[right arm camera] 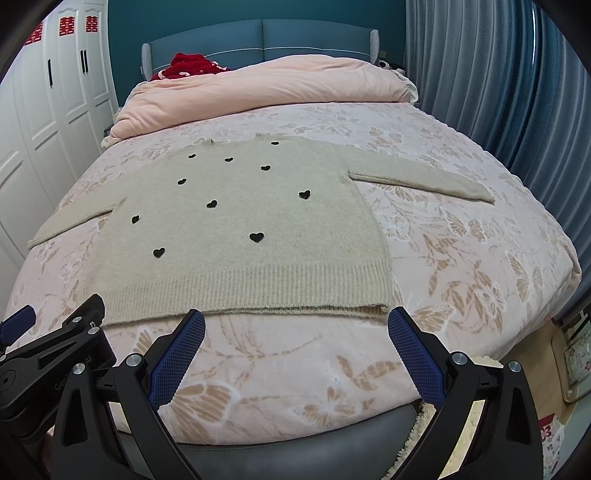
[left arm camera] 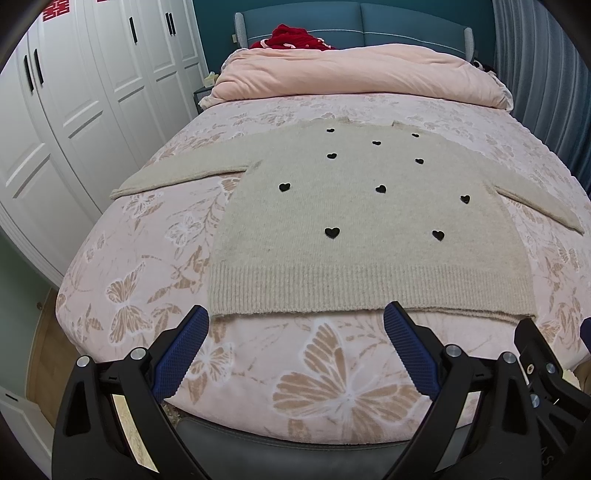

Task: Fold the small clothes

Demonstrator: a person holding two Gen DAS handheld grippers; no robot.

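Across the middle of both frames, a beige knit sweater (left arm camera: 332, 221) (right arm camera: 236, 236) lay flat on the bed (left arm camera: 155, 295) (right arm camera: 461, 258), its small black heart patches facing up and both sleeves spread out to the sides. Its ribbed hem ran along the lower part of each frame, nearest the cameras, while the neckline pointed toward the top of the frame. The bed carried a pink cover printed with butterflies and flowers.

At the bottom of the left wrist view, the left hand-held gripper (left arm camera: 297, 325) stood wide apart, its blue-padded fingers (left arm camera: 184, 347) holding nothing and hovering just short of the hem, over the bare cover. Part of the right hand-held gripper's black frame showed at the lower right edge of that view.

At the bottom of the right wrist view, the right hand-held gripper (right arm camera: 295, 328) was likewise spread wide and empty, its fingertips near the hem's right corner without touching it.

Toward the top of each frame, a folded pink duvet (left arm camera: 351, 74) (right arm camera: 266, 88) sat at the head of the bed, with a red garment (left arm camera: 291, 37) (right arm camera: 188, 64) behind it against the blue headboard (left arm camera: 369, 22) (right arm camera: 266, 37). White wardrobe doors (left arm camera: 74, 92) (right arm camera: 55, 92) filled the upper left of the frames, and a blue curtain (right arm camera: 498, 92) hung at the right.
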